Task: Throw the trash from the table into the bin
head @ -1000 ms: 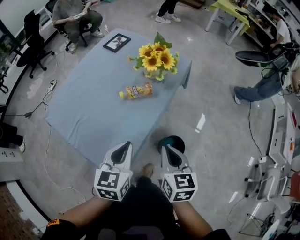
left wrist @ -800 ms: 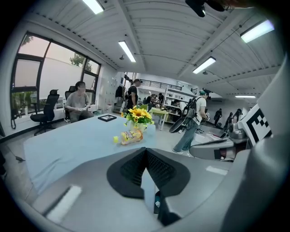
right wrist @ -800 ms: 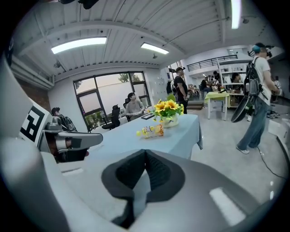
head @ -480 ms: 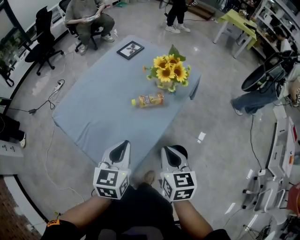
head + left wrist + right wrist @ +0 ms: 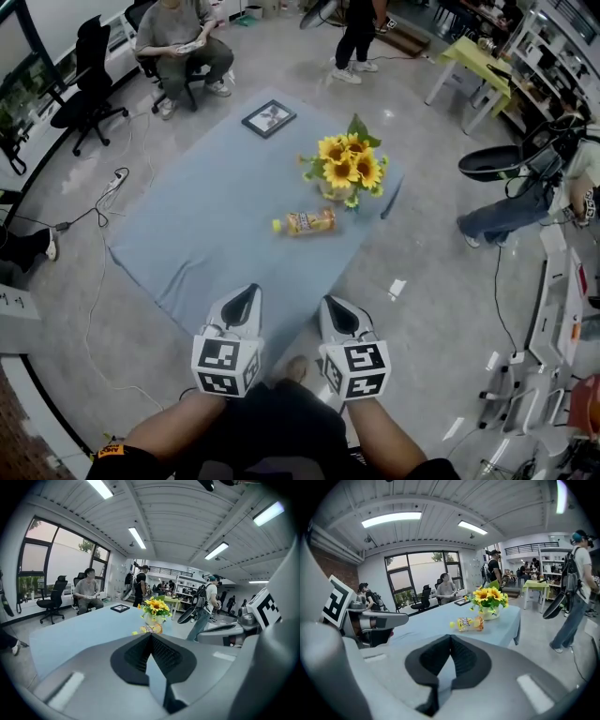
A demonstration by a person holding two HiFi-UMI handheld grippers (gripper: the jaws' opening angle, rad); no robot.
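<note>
Head view, read from near to far: the left gripper and the right gripper are held side by side above the grey floor, just short of the near corner of the desk covered in a pale blue cloth. Both pairs of jaws are closed, pad against pad, with nothing between them, as each gripper view confirms. The task's thing, a yellow-orange plastic bottle with a printed label, lies on its side past the middle of the desk. It is well apart from both grippers and just beside a pale vase of yellow sunflowers. A black-framed picture lies flat near the far corner, and a seated person is beyond it. No bin shows in any view. The step in hand, by judgement, is the approach to the bottle. To do it well, one gripper, probably the right, should open its jaws before arrival and come in across the bottle's short axis near its middle. It should keep to the side away from the vase so the flowers are not knocked. The round body may roll, so the jaws should close squarely rather than at the cap end.
</note>
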